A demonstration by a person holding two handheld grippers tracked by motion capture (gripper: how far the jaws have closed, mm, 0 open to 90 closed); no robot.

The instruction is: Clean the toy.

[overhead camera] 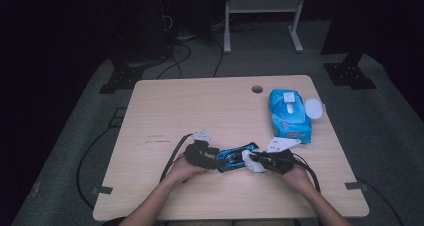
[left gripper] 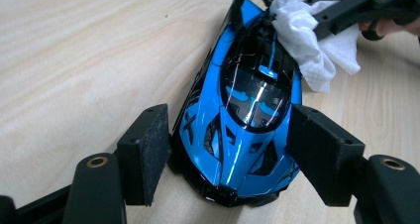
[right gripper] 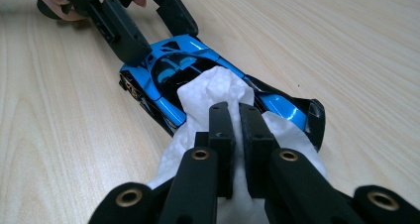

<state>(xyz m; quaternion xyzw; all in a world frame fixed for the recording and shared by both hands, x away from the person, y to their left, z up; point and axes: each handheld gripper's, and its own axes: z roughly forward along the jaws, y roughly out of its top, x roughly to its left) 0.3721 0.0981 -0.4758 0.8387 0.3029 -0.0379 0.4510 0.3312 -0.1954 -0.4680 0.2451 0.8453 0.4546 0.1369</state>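
Seen from above, the person's forearms enter from the near edge of the table (overhead camera: 150, 111). The left gripper (overhead camera: 207, 155) and the right gripper (overhead camera: 257, 160) meet over a blue toy car (overhead camera: 235, 156) that lies near the front edge, roughly midway across.

Left gripper view: the left gripper's (left gripper: 230, 152) jaws straddle the car's (left gripper: 247, 115) nose end, one pad (left gripper: 148, 149) close against each flank. Whether the pads press on the body cannot be told; the jaws stand partly open, about the car's width. The car rests flat on the wood, its dark canopy upward.

Right gripper view: the right gripper (right gripper: 236, 130) is closed almost fully, its fingers (right gripper: 220, 135) pinching a white wipe (right gripper: 210, 92). The wipe is draped over the rear half of the car (right gripper: 168, 68) and touches the roof, beside the black rear wing. Beyond it, the left gripper (right gripper: 146, 28) flanks the car's far end.

Farther back, at the right of the table, a blue wipe pack (overhead camera: 289, 115) lies flat with a white flap on top, and a round white lid (overhead camera: 314, 107) sits just beside it. A small cable hole (overhead camera: 257, 89) lies near the far edge.
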